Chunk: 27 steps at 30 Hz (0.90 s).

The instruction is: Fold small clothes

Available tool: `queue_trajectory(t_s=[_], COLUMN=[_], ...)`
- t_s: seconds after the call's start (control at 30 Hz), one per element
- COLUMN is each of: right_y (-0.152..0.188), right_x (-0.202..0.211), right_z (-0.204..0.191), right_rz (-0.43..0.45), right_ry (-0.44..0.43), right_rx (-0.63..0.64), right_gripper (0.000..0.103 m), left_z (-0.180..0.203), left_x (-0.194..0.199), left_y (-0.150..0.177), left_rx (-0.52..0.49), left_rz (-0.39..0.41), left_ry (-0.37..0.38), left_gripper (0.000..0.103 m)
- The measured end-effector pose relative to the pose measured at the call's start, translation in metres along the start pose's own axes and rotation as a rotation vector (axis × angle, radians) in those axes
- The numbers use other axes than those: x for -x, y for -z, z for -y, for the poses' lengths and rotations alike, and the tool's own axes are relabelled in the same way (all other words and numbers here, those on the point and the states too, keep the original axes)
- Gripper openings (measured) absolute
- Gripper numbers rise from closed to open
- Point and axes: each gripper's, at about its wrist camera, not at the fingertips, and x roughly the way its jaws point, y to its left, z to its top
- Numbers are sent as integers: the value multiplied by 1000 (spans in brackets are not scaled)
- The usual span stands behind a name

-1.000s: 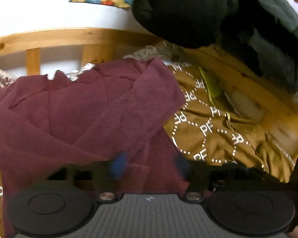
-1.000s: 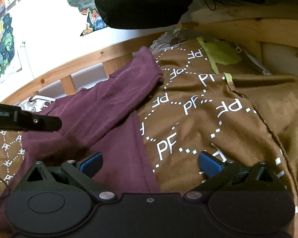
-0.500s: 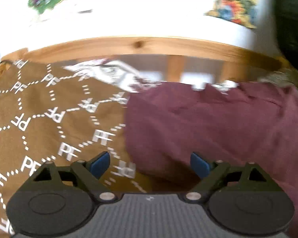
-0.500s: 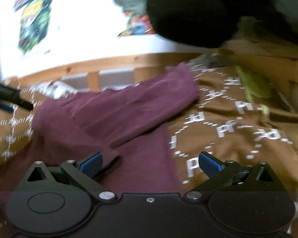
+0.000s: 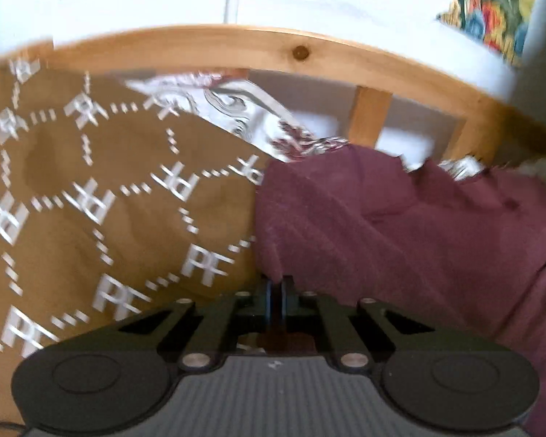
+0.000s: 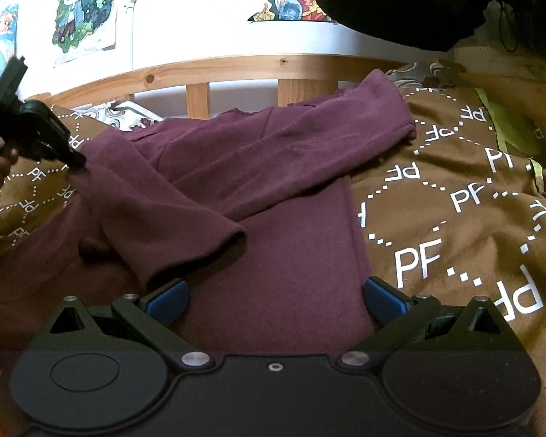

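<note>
Right wrist view | left gripper (image 6: 77, 160) pinched the maroon top (image 6: 273, 189) at its left edge to fold it | right gripper (image 6: 275, 296) hung wide, empty, over the hem.

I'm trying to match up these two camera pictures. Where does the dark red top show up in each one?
Left wrist view: the dark red top fills the right half, its edge pinched in the closed left gripper.
Right wrist view: it lies across the centre, above the open right gripper.
Shared landmark: the wooden bed rail behind it.
</note>
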Motion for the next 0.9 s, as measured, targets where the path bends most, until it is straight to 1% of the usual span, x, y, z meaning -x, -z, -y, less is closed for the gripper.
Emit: queue_trajectory(t_s=[0.03,0.1,0.13,0.2,0.23,0.27,0.33,0.37,0.43,0.5,0.57,0.6,0.67,0.77,0.9], right_y=[0,0,0,0,0,0,0,0,0,0,-1,-1,-1,-2,-3], right_x=[-1,-3,-4,-4,-3,-3,-3,-4,-4,-5,-5,-5,-5,-3,5], right_z=[0,-1,-3,-3,-3,-2,-2,-3,-3,-4,-5,-5,-6,-9,-12], right_rz=[-4,-15,-18,-17,-16,-15,-15,-17,-19,-21,-25,-26,-29,-39,-42], right_ry=[2,10,14,15,13,12,11,14,18,21,26,27,31,41,60], right_rx=[3,15,21,26,24,22,22,25,32,38,45,49,57,77,112], right_gripper=[102,103,103,103,103,103,103,103,103,103,103,103,103,103,102], left_z=[2,3,5,7,8,9,11,13,18,25,35,38,39,38,40], left_x=[-5,-10,-9,-5,-2,2,14,19,26,24,13,10,16,26,46], left_y=[0,2,3,6,8,9,16,20,29,38,47,52,54,54,63], left_rx=[-14,-14,-10,6,10,8,-12,-26,-61,-103,-158,-175,-159,-131,-152], left_rz=[-12,-23,-17,0,6,8,31,42,38,-3,-79,-91,-72,-85,-71], left_ry=[-27,-32,-32,-46,-40,-35,-34,-22,-2,-18,-86,-114,-113,-81,-59], left_gripper=[4,5,8,18,37,61,81,86,89,91,91,91,90,91,91])
